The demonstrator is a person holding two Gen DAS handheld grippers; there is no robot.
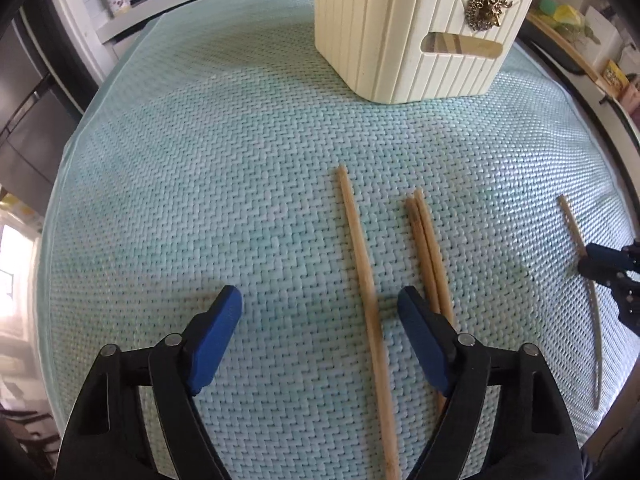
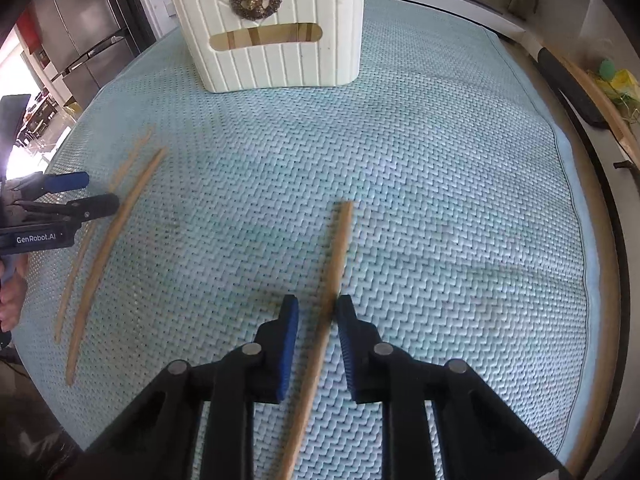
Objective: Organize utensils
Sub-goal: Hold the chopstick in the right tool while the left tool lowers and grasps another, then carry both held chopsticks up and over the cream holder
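Note:
Several wooden chopsticks lie on a teal woven mat (image 1: 240, 168). In the left wrist view, one chopstick (image 1: 366, 280) lies between the fingers of my open left gripper (image 1: 320, 304), nearer the right finger; a pair (image 1: 426, 248) lies just right of it, partly under that finger. In the right wrist view, my right gripper (image 2: 318, 308) is open with a single chopstick (image 2: 332, 288) between its fingertips, close to the right one. A cream ribbed utensil holder (image 1: 400, 32) with a brass deer ornament stands at the mat's far side; it also shows in the right wrist view (image 2: 272, 40).
The right gripper shows at the right edge of the left wrist view (image 1: 612, 264) over a chopstick (image 1: 572, 224). The left gripper shows at the left of the right wrist view (image 2: 60, 204) beside two chopsticks (image 2: 112, 248). A fridge (image 2: 80, 40) and shelves surround the table.

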